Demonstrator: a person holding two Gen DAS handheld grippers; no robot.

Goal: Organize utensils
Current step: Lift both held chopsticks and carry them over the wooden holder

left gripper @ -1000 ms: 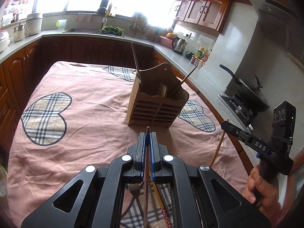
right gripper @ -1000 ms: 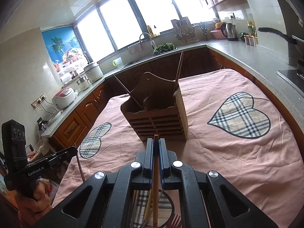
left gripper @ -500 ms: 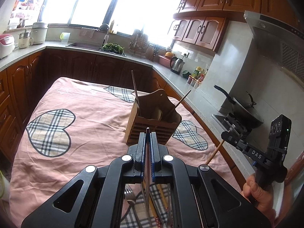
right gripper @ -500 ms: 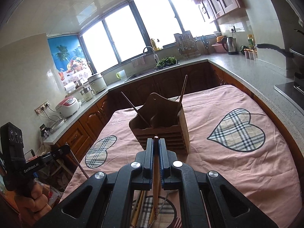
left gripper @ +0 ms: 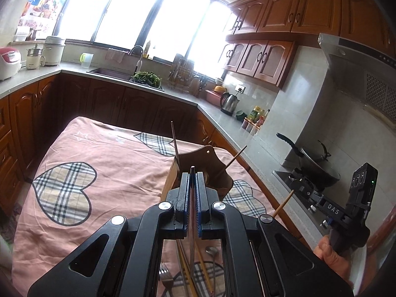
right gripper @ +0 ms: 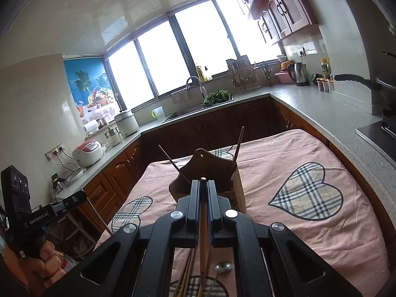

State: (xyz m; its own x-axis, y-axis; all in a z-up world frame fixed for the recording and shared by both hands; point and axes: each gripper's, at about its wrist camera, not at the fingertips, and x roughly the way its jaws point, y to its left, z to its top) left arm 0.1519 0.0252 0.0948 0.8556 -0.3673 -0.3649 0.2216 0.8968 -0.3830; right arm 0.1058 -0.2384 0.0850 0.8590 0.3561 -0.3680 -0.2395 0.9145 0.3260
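Observation:
A wooden utensil holder (left gripper: 198, 160) stands on the pink cloth-covered table (left gripper: 111, 163), with two chopsticks leaning out of it. It also shows in the right wrist view (right gripper: 208, 168). My left gripper (left gripper: 192, 170) is shut on a dark chopstick (left gripper: 191, 222), raised in front of the holder. My right gripper (right gripper: 203, 182) is shut on a light wooden chopstick (right gripper: 203, 235), also raised before the holder. Below lie loose chopsticks (right gripper: 186, 277), a spoon (right gripper: 222, 267) and a fork (left gripper: 166, 278) on the cloth.
Kitchen counters with dark wood cabinets (left gripper: 104, 99) wrap around the table. A stove with a black pan (left gripper: 314, 163) is to the right. A sink (right gripper: 198, 109), kettle (left gripper: 229, 102) and rice cookers (right gripper: 87, 152) stand on the counters.
Both grippers have risen and tilted upward with their chopsticks still held. The holder now sits lower and smaller in both views.

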